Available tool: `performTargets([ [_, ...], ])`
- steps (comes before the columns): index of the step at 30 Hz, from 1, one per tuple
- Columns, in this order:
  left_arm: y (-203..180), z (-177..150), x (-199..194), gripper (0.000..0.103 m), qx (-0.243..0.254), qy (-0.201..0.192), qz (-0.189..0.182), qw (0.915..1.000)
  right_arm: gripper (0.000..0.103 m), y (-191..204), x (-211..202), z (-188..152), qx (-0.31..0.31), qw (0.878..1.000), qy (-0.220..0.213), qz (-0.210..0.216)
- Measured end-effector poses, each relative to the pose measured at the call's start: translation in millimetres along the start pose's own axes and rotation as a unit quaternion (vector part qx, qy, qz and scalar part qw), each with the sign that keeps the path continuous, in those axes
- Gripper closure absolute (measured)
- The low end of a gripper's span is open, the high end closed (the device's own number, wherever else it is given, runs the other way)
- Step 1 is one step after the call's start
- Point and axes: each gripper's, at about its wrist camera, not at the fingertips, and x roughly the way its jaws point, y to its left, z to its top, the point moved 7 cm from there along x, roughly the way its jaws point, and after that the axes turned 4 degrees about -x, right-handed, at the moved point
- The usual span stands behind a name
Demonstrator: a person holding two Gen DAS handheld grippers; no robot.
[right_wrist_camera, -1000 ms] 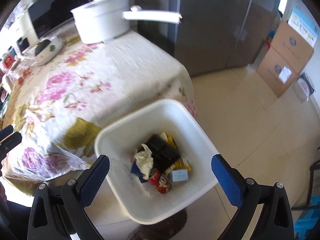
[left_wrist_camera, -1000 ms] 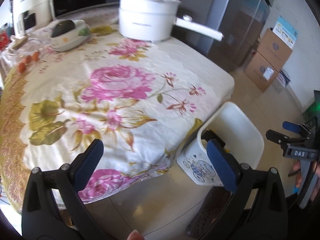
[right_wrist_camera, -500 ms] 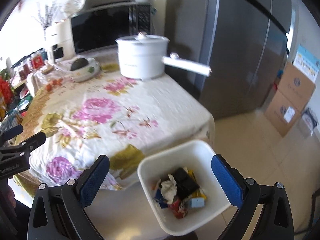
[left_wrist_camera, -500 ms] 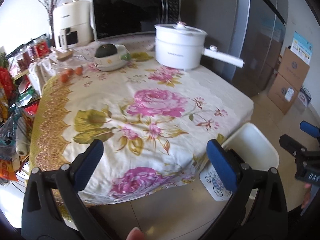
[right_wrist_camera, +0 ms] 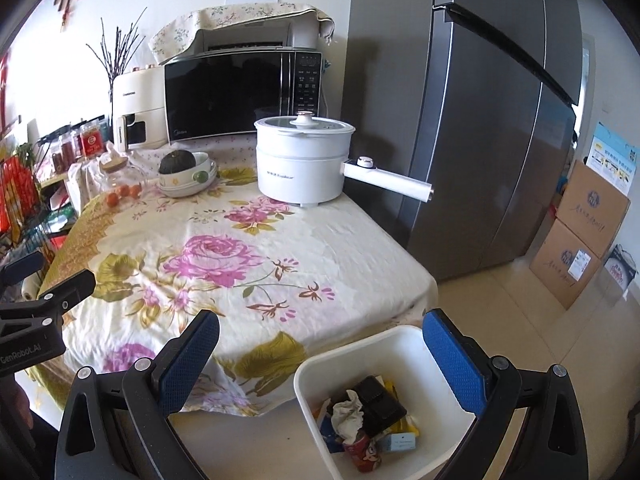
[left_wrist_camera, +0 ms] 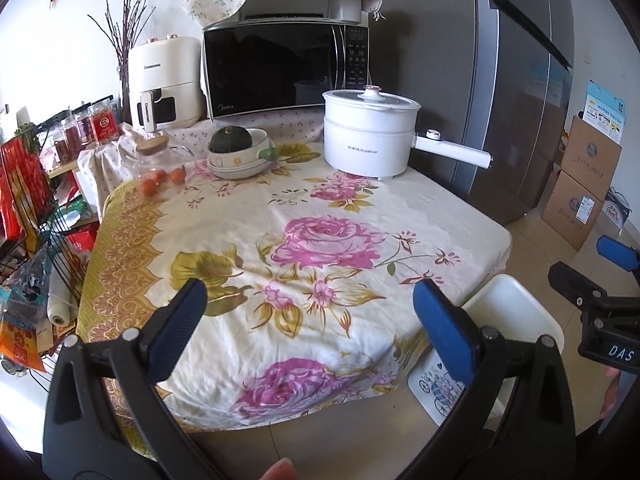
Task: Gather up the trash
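Both views have lifted since a second ago, from looking down at the bin to looking level across the counter [left_wrist_camera: 400,216], so the microwave [right_wrist_camera: 240,96] and fridge [right_wrist_camera: 480,120] now show. In the left view, the white trash bin [left_wrist_camera: 516,312] is mostly hidden behind the left gripper [left_wrist_camera: 308,312], and its contents cannot be seen. In the right view its near rim is cut off; inside lie a crumpled tissue [right_wrist_camera: 348,412], a black wallet-like item [right_wrist_camera: 380,400], a red can [right_wrist_camera: 360,450] and a small blue carton [right_wrist_camera: 402,442]. The bin stands on the floor just beside the counter's near right corner. The right gripper [right_wrist_camera: 320,348] hangs above it. Both jaws stand spread wide, released, grasping nothing. A white electric pot [left_wrist_camera: 370,134] sits at the far side.
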Motion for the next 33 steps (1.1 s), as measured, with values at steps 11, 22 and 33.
performTargets([
  [11, -6.6, -2.7, -0.9, 0.001, 0.007, 0.003, -0.008, 0.9999, 0.000, -9.0, 1.2, -5.0, 0.016, 1.000, 0.007, -0.005],
  [22, -7.6, -3.4, -1.3, 0.001, 0.007, 0.007, -0.012, 0.9999, 0.000, -7.9, 1.9, -5.8, 0.014, 1.000, 0.010, -0.008],
  [33, -7.9, -3.7, -1.5, 0.001, 0.004, 0.008, -0.014, 0.9999, 0.000, -9.4, 3.8, -5.2, 0.015, 1.000, 0.010, -0.010],
])
